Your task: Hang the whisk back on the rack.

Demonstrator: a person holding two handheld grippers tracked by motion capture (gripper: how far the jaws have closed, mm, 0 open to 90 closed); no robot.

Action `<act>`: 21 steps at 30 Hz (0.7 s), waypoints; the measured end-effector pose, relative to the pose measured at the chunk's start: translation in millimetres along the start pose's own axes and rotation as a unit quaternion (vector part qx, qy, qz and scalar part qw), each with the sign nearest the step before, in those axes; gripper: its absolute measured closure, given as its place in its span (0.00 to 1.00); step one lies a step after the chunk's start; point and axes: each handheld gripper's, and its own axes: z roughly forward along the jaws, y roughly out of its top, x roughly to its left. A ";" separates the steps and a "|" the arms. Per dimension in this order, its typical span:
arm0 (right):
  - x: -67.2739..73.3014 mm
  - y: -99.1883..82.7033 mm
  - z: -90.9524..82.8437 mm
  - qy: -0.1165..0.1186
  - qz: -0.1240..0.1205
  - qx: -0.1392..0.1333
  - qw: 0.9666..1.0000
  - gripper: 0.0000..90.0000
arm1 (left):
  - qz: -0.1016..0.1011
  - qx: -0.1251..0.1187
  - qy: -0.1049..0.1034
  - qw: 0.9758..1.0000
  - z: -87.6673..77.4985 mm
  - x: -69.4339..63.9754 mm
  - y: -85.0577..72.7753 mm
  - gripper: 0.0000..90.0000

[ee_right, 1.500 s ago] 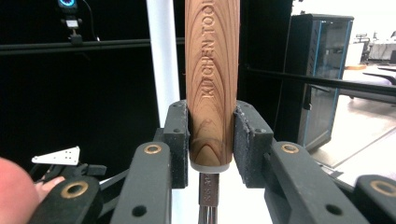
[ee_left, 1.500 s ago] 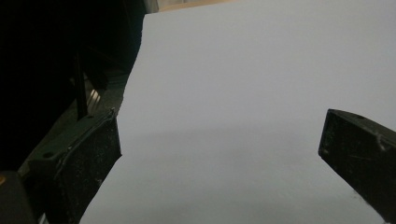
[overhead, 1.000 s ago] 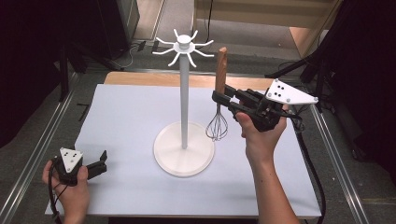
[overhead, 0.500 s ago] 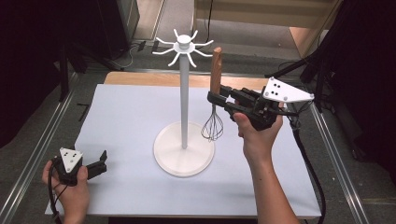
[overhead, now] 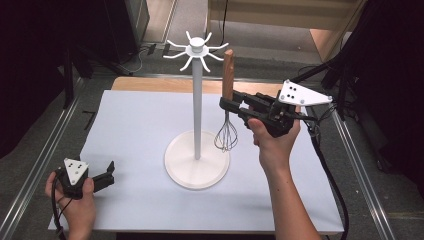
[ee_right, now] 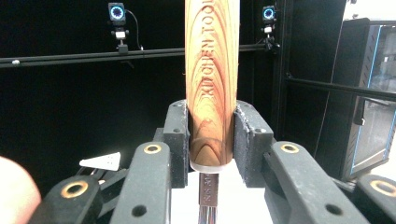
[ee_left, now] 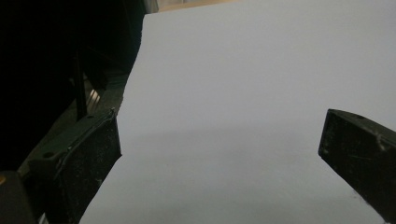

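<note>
- Right gripper (overhead: 226, 104) is clamped on the whisk (overhead: 227, 95), low on its wooden handle (ee_right: 212, 84), held upright just right of the hook stand (overhead: 197, 100).
- The wire head hangs over the stand's round base (overhead: 195, 170); a swing could clip the pole and rock it.
- The handle top sits just beside a hook arm (overhead: 216, 56), which it may snag.
- Left gripper (overhead: 106, 175), spread and empty, is well left of the stand and can't steady it.
</note>
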 end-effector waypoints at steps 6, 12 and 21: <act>-1.8 -0.9 2.9 0.006 0.007 0.001 1.000 0.79 | 0.000 0.000 0.000 1.000 0.0 0.1 0.0 0.00; -1.3 0.1 6.9 0.012 0.003 0.004 1.000 0.79 | 0.000 0.000 0.000 1.000 0.0 0.1 0.0 0.00; 6.3 3.6 19.0 0.019 -0.012 0.006 1.000 0.79 | -0.003 -0.001 -0.002 1.000 -0.4 0.5 -0.1 0.00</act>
